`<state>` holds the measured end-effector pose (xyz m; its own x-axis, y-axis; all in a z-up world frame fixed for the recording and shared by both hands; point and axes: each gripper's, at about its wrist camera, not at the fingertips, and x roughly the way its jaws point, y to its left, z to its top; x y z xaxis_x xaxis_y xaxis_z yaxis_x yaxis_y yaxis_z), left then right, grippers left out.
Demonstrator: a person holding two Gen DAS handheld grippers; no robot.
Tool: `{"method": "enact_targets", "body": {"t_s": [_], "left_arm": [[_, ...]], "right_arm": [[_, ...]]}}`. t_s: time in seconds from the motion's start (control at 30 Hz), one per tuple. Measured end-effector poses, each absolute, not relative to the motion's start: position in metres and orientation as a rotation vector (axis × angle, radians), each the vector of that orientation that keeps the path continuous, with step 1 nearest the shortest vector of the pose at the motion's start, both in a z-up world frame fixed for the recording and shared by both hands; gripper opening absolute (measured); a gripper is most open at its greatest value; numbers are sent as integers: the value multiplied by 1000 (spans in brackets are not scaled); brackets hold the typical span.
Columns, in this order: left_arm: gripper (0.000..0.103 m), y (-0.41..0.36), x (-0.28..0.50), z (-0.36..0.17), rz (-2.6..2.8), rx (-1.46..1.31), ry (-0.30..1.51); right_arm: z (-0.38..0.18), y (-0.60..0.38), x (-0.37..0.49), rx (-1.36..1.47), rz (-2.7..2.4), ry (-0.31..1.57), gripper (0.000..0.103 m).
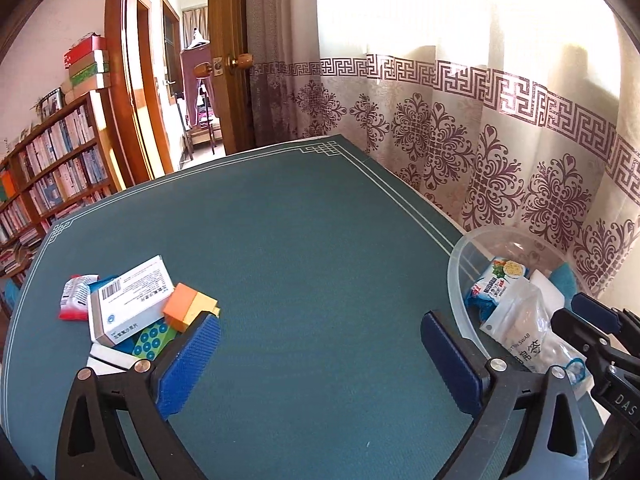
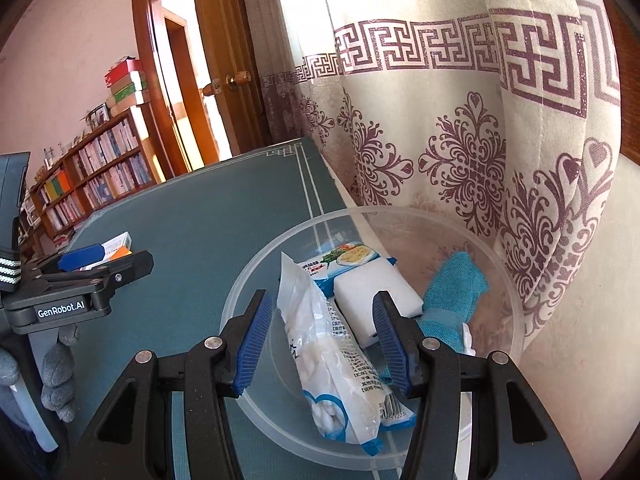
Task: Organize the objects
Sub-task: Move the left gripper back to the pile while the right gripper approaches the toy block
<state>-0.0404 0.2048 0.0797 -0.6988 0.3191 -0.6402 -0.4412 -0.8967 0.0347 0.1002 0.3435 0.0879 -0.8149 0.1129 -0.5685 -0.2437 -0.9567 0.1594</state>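
A clear plastic bowl (image 2: 516, 320) stands at the table's right edge. It holds a cotton swab bag (image 2: 332, 344), a noodle packet (image 2: 352, 258), a white block (image 2: 376, 296) and a teal cloth (image 2: 452, 292). My right gripper (image 2: 320, 340) is open over the bowl, its pads either side of the swab bag without touching it. My left gripper (image 1: 320, 356) is open and empty above the mat. To its left lies a pile: a white medicine box (image 1: 128, 304), an orange and yellow block (image 1: 188, 306), a red and white sachet (image 1: 74, 296) and a blue dotted card (image 1: 150, 342).
A patterned curtain (image 1: 480, 128) hangs close behind the bowl. The bowl (image 1: 464, 256) also shows in the left wrist view. The green mat (image 1: 300, 240) covers the table. A bookshelf (image 1: 52, 168) and an open door (image 1: 224, 60) are beyond the far edge.
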Motion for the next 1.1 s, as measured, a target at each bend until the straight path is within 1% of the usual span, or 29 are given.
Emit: {"method": "enact_targets", "body": {"t_s": [0.23,0.53,0.87,1.1], "left_arm": [[103,171,-44,79,2637,-925,244],[103,119,-52,69,2772,-956,248],[103,62,-69,50,2878,-1049,144],[103,51,-77,40,2843,-1078,78]], "right_arm": [[92,320,96,-875,2851,302,57],[96,292,86,-910,2905,267,57],[92,261,71,-983,2966,249,58],[87,240,58,-1046,3002,246,58]]}}
